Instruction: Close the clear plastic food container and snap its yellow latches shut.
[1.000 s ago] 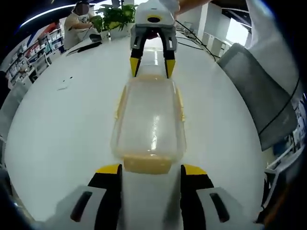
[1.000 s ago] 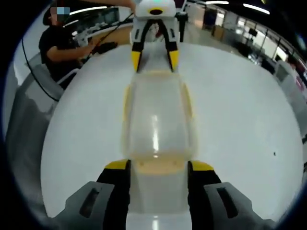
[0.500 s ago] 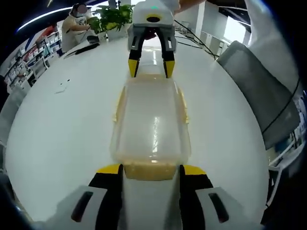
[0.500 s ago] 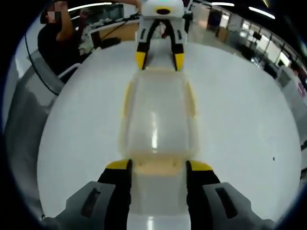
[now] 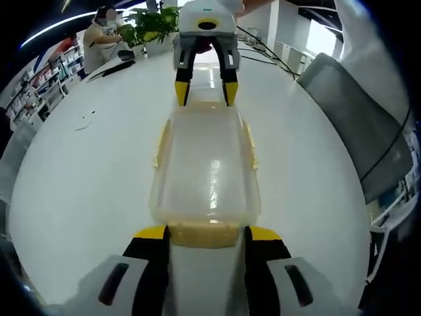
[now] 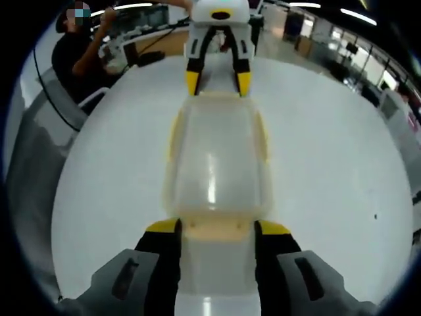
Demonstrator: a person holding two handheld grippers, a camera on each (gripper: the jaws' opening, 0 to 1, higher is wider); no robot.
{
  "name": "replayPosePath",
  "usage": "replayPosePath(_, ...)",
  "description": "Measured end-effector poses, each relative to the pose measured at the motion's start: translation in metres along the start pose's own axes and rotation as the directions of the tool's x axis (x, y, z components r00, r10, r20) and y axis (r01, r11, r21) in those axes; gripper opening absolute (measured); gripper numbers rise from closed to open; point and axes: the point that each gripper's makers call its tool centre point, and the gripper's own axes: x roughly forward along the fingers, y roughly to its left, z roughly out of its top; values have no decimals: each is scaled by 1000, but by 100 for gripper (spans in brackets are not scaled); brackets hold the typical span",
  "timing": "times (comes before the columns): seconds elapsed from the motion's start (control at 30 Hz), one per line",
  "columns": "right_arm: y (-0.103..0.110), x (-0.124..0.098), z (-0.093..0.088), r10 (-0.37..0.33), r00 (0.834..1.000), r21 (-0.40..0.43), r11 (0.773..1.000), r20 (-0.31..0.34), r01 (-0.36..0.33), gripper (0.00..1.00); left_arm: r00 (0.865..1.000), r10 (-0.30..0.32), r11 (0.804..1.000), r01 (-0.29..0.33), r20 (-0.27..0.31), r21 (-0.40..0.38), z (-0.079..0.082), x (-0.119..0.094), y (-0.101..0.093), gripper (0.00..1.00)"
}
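Clear plastic food container (image 5: 205,164) sits lid-on in the middle of the white tabletop (image 5: 79,178), lengthwise between the two hand-held grippers.

Left hand-held gripper (image 5: 206,232), bottom centre of the left gripper view: jaws apart, yellow tips on either side of the near yellow latch (image 5: 205,233). Tips look to be touching or just beside the latch edges; can't tell if there is real clamping force.

Right hand-held gripper (image 6: 216,228), bottom centre of the right gripper view: same setup on the opposite end latch (image 6: 216,230), jaws apart, straddling it. It also appears at top centre of the left gripper view, tips at the container's far end.

Side latches (image 6: 173,131) along the long edges look folded against the body, blurred.

Background: potted plant (image 5: 152,25) upper left of the left gripper view; a person in black (image 6: 77,60) upper left of the right gripper view.
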Motion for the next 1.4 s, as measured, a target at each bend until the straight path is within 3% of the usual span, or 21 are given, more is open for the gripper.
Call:
replayPosePath(0.77,1,1,-1,4,1000,-3,1000,-13,-4,36,1000,2,1000,-3,-12,-15,-8,2,5,33)
replayPosePath(1.4,6,-2,1,-1,999,-33,999,-45,0,35,999,-9,1000,8,-46,-25,2,-6,-8,33)
